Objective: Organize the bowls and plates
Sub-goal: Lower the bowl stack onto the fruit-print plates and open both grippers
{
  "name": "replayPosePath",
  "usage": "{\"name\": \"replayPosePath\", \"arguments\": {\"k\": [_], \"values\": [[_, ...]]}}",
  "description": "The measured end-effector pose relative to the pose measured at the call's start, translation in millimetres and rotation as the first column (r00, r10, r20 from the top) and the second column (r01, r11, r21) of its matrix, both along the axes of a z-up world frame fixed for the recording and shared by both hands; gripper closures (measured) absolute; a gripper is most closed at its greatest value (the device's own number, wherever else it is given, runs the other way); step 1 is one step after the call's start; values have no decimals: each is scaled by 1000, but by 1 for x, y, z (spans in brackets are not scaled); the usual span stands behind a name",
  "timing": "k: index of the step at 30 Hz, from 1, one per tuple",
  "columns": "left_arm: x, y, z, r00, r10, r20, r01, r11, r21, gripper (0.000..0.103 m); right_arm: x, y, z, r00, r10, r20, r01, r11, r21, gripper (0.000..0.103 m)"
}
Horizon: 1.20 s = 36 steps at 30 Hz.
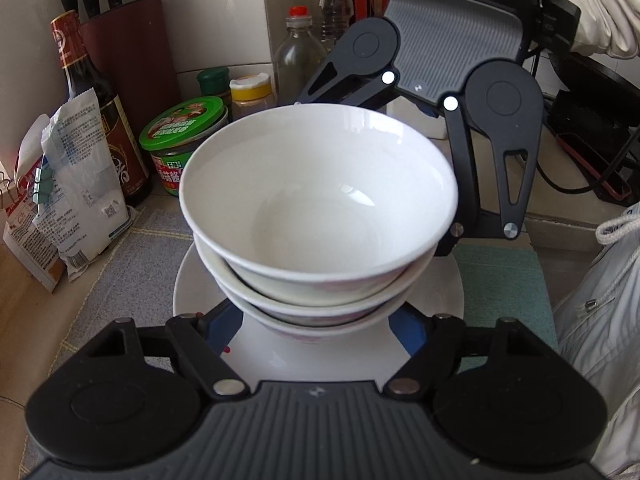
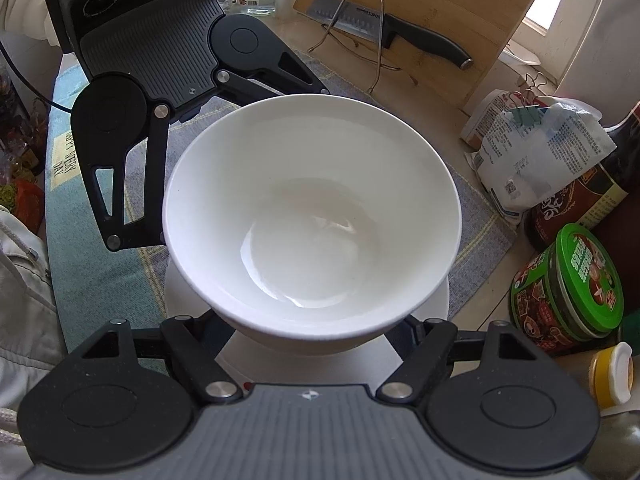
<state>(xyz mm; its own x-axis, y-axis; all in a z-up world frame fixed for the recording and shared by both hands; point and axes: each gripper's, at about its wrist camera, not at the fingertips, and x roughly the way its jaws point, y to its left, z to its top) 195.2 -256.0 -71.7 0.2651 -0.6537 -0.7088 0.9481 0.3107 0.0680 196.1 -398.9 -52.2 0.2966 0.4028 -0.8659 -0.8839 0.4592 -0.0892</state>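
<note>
Three white bowls (image 1: 320, 184) sit nested in a stack over a white plate (image 1: 188, 288) on a checked mat (image 1: 132, 248). My left gripper (image 1: 316, 320) reaches in from the near side; its blue pads (image 1: 226, 328) press the sides of the bottom bowl, tips hidden under the rims. From the far side the right gripper's fingers (image 1: 468, 184) hug the stack. In the right wrist view the top bowl (image 2: 312, 208) fills the middle, with the plate (image 2: 436, 300) below it. My right gripper (image 2: 312, 332) is shut on the lowest bowl; the left gripper's fingers (image 2: 156, 168) show behind.
A soy sauce bottle (image 1: 104, 120), a green-lidded jar (image 1: 184, 136), clipped bags (image 1: 72, 184) and a knife block (image 1: 128, 40) crowd the left wall. A cutting board (image 2: 460, 20) with a cleaver (image 2: 360, 16) leans behind a wire rack. A person's pale clothing (image 1: 600, 320) is at the right.
</note>
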Motion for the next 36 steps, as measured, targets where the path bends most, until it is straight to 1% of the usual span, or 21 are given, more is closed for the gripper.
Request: {"name": "replayPosePath", "arguments": {"k": [10, 28, 31, 32, 34, 35, 36], "values": [[3, 0, -4, 1000, 3, -19, -3, 1000, 6, 24, 6, 0, -6, 1000, 7, -23, -7, 1000, 1, 21], [8, -1, -8, 999, 19, -40, -20, 1000, -5, 24, 7, 2, -10, 1000, 4, -24, -4, 1000, -7, 21], [8, 0, -9, 999, 21, -34, -21, 1000, -7, 23, 6, 2, -11, 1000, 5, -20, -5, 1000, -8, 20], [7, 0, -9, 999, 21, -29, -21, 1000, -9, 23, 6, 2, -11, 1000, 6, -19, -6, 1000, -4, 20], [5, 2, -8, 1000, 20, -22, -20, 1000, -23, 16, 6, 0, -7, 1000, 0, -12, 1, 1000, 22, 4], [4, 4, -8, 1000, 24, -17, -25, 999, -31, 9, 6, -1, -5, 1000, -4, -9, 4, 999, 33, 1], [2, 5, -7, 999, 35, -6, -35, 999, -40, 5, 6, -2, -4, 1000, -6, -8, 7, 999, 39, 1]]}}
